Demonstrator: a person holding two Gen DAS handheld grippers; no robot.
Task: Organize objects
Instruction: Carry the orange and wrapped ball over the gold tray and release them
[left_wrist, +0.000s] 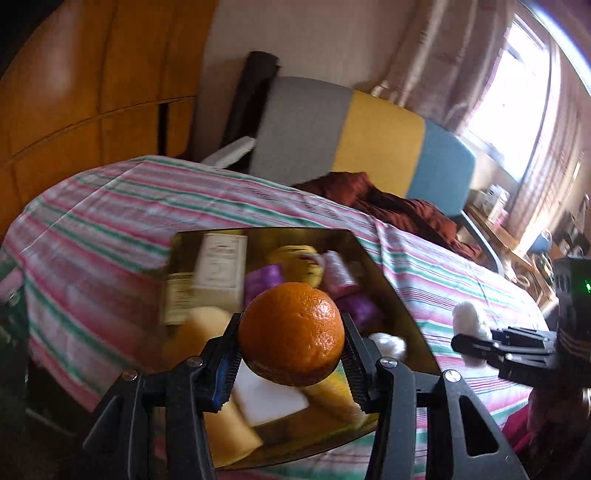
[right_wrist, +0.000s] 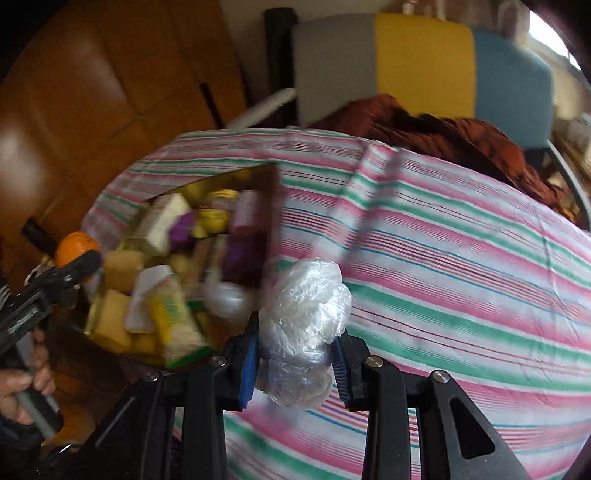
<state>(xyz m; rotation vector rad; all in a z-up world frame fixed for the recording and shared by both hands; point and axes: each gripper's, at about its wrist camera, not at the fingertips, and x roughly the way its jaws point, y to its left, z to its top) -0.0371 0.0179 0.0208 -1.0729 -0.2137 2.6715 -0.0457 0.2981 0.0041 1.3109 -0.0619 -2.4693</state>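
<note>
My left gripper (left_wrist: 291, 341) is shut on an orange (left_wrist: 291, 333) and holds it above a gold tray (left_wrist: 384, 273) packed with several sponges, small boxes and purple and pink rolls. My right gripper (right_wrist: 295, 360) is shut on a crumpled clear plastic bag (right_wrist: 304, 315), held over the striped cloth just right of the tray (right_wrist: 271, 173). In the left wrist view the right gripper (left_wrist: 469, 345) shows at the right edge with the white bag (left_wrist: 467, 317). In the right wrist view the left gripper (right_wrist: 83, 264) and the orange (right_wrist: 75, 247) show at the left.
A pink, green and white striped cloth (left_wrist: 110, 210) covers the table. A chair with a grey, yellow and blue back (left_wrist: 376, 136) stands at the far side with a dark red cloth (left_wrist: 399, 206) on it. Wooden cabinets (left_wrist: 92, 74) stand at left, a bright window (left_wrist: 517, 81) at right.
</note>
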